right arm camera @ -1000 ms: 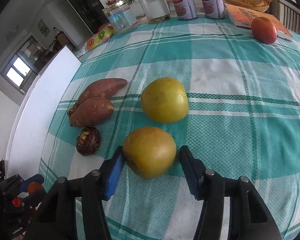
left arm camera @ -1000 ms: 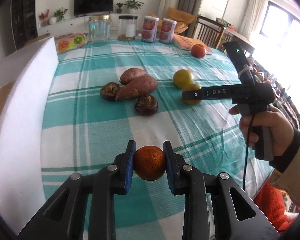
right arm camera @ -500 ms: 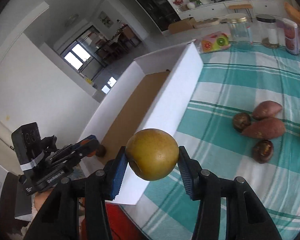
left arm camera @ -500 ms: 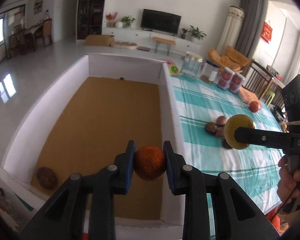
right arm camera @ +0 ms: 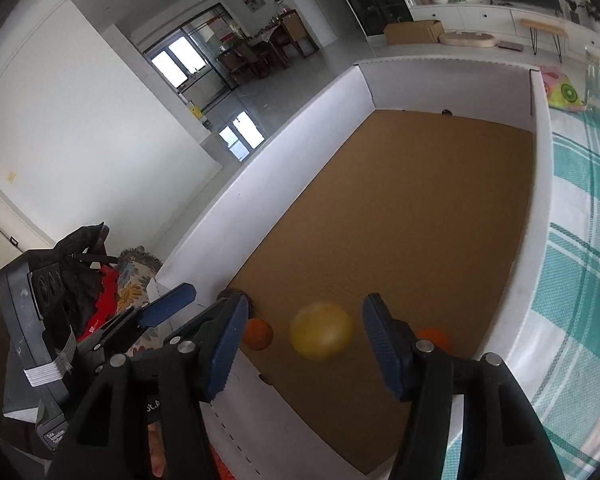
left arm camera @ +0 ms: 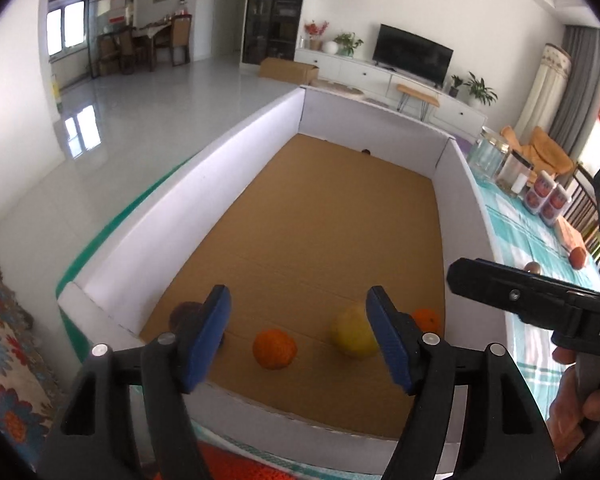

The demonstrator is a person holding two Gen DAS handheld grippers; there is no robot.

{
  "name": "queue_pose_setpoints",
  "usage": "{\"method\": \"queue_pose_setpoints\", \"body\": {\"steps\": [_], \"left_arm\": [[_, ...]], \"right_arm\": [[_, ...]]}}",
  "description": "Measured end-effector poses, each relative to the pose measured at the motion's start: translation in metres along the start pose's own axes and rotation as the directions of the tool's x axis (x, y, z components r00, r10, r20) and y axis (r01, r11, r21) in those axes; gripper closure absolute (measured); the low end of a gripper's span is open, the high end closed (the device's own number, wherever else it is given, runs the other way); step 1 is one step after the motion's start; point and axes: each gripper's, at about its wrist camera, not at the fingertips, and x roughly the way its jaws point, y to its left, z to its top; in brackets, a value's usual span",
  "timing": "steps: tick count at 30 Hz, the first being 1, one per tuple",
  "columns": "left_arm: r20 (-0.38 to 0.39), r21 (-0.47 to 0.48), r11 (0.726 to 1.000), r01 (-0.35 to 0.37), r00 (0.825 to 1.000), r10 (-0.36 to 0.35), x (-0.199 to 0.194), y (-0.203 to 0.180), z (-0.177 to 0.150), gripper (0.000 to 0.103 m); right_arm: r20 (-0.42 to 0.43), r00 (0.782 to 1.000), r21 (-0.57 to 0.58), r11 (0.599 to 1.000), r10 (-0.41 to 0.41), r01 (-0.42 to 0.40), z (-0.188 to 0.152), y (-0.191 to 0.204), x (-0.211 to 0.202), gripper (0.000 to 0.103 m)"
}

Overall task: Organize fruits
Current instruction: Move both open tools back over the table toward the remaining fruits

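Observation:
Both grippers hang over the near end of a white-walled cardboard box (left arm camera: 236, 148). My left gripper (left arm camera: 300, 338) is open and empty. An orange (left arm camera: 274, 349) lies on the box floor below it. My right gripper (right arm camera: 304, 344) is open; the yellow pear (right arm camera: 321, 336) sits between its jaws, blurred, over the box floor. The pear also shows in the left wrist view (left arm camera: 352, 338). A second orange (left arm camera: 426, 319) and a dark round fruit (left arm camera: 186, 316) lie near the box's near corners.
The teal checked tablecloth (right arm camera: 580, 248) lies right of the box. On it are jars (left arm camera: 492, 156), cans (left arm camera: 546, 200), a red fruit (left arm camera: 579, 258) and a book. The right gripper's body (left arm camera: 540, 300) reaches in over the box's right wall.
Both grippers have opened over the box. The orange left my left gripper and lies on the box floor. The pear left my right gripper's grip.

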Motion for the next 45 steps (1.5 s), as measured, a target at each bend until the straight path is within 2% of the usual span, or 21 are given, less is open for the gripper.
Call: {"method": "queue_pose_setpoints", "body": {"steps": [3, 5, 6, 8, 10, 12, 14, 15, 17, 19, 21, 24, 27, 30, 32, 45], "left_arm": [[0.046, 0.057, 0.998, 0.023, 0.999, -0.026, -0.013, -0.031, -0.001, 0.025], [0.078, 0.113, 0.992, 0.064, 0.994, -0.073, -0.023, -0.06, -0.005, 0.015], [0.085, 0.14, 0.986, 0.093, 0.991, -0.106, -0.028, -0.078, -0.009, 0.014], [0.08, 0.199, 0.965, 0.17, 0.979, -0.189, -0.036, -0.114, -0.018, 0.012], [0.041, 0.255, 0.932, 0.259, 0.96, -0.278, -0.036, -0.154, -0.029, 0.01], [-0.029, 0.295, 0.891, 0.344, 0.936, -0.352, -0.025, -0.194, -0.043, 0.008], [-0.112, 0.337, 0.86, 0.383, 0.923, -0.367, -0.007, -0.232, -0.062, 0.008], [-0.143, 0.358, 0.848, 0.39, 0.921, -0.363, 0.005, -0.249, -0.072, 0.008], [-0.184, 0.394, 0.831, 0.392, 0.92, -0.347, 0.028, -0.277, -0.09, 0.009], [-0.204, 0.427, 0.825, 0.369, 0.929, -0.31, 0.047, -0.297, -0.103, 0.009], [-0.192, 0.474, 0.817, 0.33, 0.944, -0.27, 0.059, -0.308, -0.113, 0.009], [-0.164, 0.521, 0.807, 0.279, 0.96, -0.226, 0.069, -0.31, -0.118, 0.009], [-0.192, 0.508, 0.813, 0.283, 0.958, -0.213, 0.079, -0.309, -0.121, 0.007], [-0.218, 0.469, 0.828, 0.308, 0.949, -0.23, 0.084, -0.303, -0.118, 0.004], [-0.221, 0.469, 0.83, 0.303, 0.95, -0.222, 0.087, -0.305, -0.119, 0.001], [-0.221, 0.473, 0.829, 0.3, 0.951, -0.218, 0.087, -0.308, -0.12, 0.0]], "right_arm": [[0.102, 0.99, -0.016, 0.995, -0.096, 0.098, -0.013, -0.03, -0.048, 0.026], [0.164, 0.965, -0.008, 0.978, -0.207, 0.211, -0.033, -0.06, -0.08, 0.009], [0.185, 0.944, 0.006, 0.96, -0.275, 0.279, -0.044, -0.078, -0.095, 0.008], [0.177, 0.893, 0.05, 0.91, -0.413, 0.411, -0.073, -0.117, -0.118, 0.007], [0.136, 0.836, 0.1, 0.847, -0.532, 0.522, -0.103, -0.158, -0.138, 0.007], [0.097, 0.758, 0.146, 0.762, -0.645, 0.63, -0.133, -0.201, -0.16, 0.007], [0.054, 0.676, 0.194, 0.671, -0.735, 0.715, -0.156, -0.239, -0.181, 0.007], [0.032, 0.645, 0.221, 0.635, -0.763, 0.74, -0.164, -0.262, -0.195, 0.007], [0.002, 0.609, 0.27, 0.587, -0.793, 0.763, -0.18, -0.289, -0.212, 0.007], [-0.011, 0.591, 0.293, 0.563, -0.806, 0.773, -0.188, -0.307, -0.222, 0.007], [-0.021, 0.582, 0.293, 0.552, -0.813, 0.781, -0.191, -0.315, -0.224, 0.007], [-0.044, 0.615, 0.315, 0.574, -0.787, 0.756, -0.192, -0.321, -0.223, 0.007], [-0.061, 0.631, 0.334, 0.58, -0.773, 0.743, -0.194, -0.33, -0.222, 0.002], [-0.065, 0.664, 0.38, 0.597, -0.745, 0.707, -0.197, -0.336, -0.223, 0.0], [-0.069, 0.655, 0.378, 0.588, -0.752, 0.715, -0.197, -0.336, -0.222, 0.0], [-0.068, 0.656, 0.383, 0.587, -0.752, 0.713, -0.196, -0.336, -0.222, 0.0]]}}
